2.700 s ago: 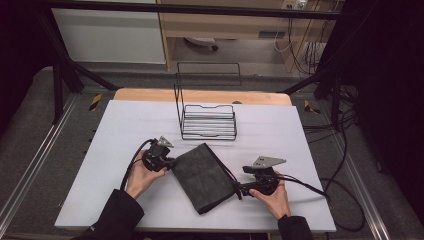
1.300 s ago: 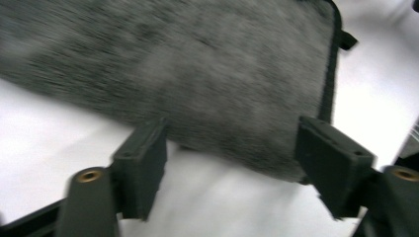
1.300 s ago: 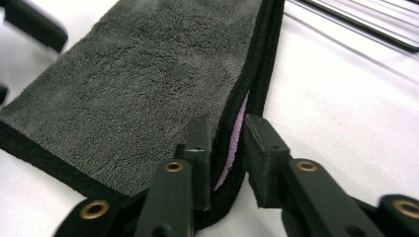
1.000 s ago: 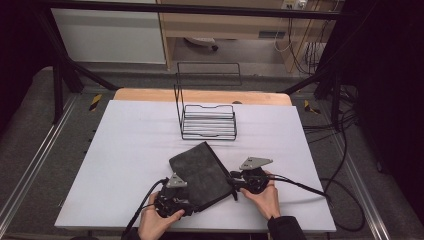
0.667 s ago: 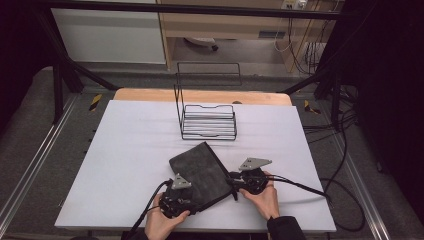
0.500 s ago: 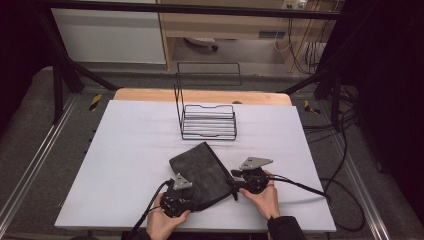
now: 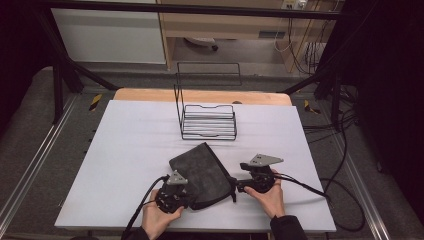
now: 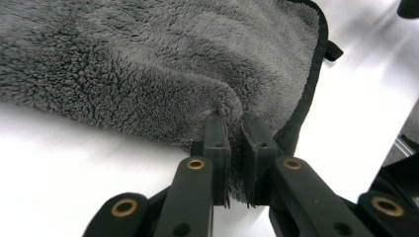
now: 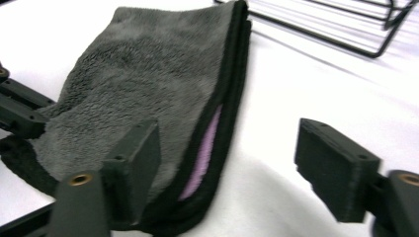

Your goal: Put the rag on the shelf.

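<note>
One folded grey towel (image 7: 202, 174) lay on the white desk (image 7: 125, 150), near the front edge, between the two hands. Its black-bound edges were stacked, and a thin lilac strip (image 9: 204, 148) showed between the layers in the right gripper view.

Left claw (image 8: 233, 143): clenched on the towel. Its jaws pinched a small ridge of pile near the near corner, and the fabric was puckered up between them. In the high view this claw (image 7: 186, 199) sat at the towel's front-left corner, held by the left hand (image 7: 156, 220).

Right claw (image 9: 232, 148): released, jaws standing wide apart. One jaw lay over the towel's surface and the other over bare desk, with the towel's bound edge between them. Whether the jaws touched the fabric could not be told. The right hand (image 7: 265, 192) held it just beside the towel's right side.

Surroundings: one black wire rack (image 7: 207, 117) stood further back on the desk, well apart from the towel, with nothing in it. A wooden strip (image 7: 200, 95) ran along the desk's far edge. Black cables (image 7: 305, 185) trailed off to the right. Nothing stood between the claws and the towel.

Count: one towel, one rack, two claws.
</note>
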{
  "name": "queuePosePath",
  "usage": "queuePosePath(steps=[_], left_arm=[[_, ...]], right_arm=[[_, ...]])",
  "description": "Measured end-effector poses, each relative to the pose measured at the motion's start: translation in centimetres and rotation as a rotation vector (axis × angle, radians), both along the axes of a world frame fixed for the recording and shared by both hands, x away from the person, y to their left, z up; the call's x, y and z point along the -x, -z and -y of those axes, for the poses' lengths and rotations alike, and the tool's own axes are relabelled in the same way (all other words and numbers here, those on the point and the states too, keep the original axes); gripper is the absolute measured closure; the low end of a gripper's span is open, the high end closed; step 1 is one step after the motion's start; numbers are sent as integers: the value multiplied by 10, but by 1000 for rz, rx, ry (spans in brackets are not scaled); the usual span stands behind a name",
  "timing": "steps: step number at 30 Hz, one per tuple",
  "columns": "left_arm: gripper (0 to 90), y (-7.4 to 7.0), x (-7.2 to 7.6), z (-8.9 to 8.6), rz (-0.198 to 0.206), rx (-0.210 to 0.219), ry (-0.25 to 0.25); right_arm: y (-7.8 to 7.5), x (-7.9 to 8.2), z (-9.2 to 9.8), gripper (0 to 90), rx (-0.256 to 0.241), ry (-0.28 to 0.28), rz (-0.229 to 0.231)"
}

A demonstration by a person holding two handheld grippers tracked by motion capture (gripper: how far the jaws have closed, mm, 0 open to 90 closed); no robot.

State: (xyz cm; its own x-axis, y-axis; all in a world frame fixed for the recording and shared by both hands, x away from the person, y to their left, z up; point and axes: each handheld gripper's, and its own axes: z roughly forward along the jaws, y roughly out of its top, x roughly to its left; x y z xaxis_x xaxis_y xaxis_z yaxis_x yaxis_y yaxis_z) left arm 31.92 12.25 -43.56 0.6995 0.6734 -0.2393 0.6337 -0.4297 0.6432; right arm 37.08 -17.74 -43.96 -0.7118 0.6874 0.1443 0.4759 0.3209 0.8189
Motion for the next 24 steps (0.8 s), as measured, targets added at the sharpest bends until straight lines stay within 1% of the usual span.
queuePosePath(steps=[4,6,8,12,15,16,18,20,24], left_arm=[[828,-4,0,-14,2,-12,22],[828,-6,0,-22,8,-27,35],[828,-6,0,-31,12,-37,44],[828,-6,0,-46,12,-43,53],[827,-7,-1,-56,16,-56,73],[827,-7,-1,-56,16,-56,73],[827,-8,0,-60,20,-72,83],[827,-9,0,-66,18,-78,86],[825,-8,0,-79,17,-77,90]], right_arm=[[0,0,3,180,-5,6,-1],[0,0,2,161,-9,3,-2],[2,-1,1,124,-6,7,-19],[3,-1,1,106,0,11,-25],[4,-1,0,82,3,17,-34],[4,-1,0,74,5,20,-37],[4,-1,0,66,9,21,-41],[4,-1,0,47,18,28,-58],[5,-1,0,42,18,29,-58]])
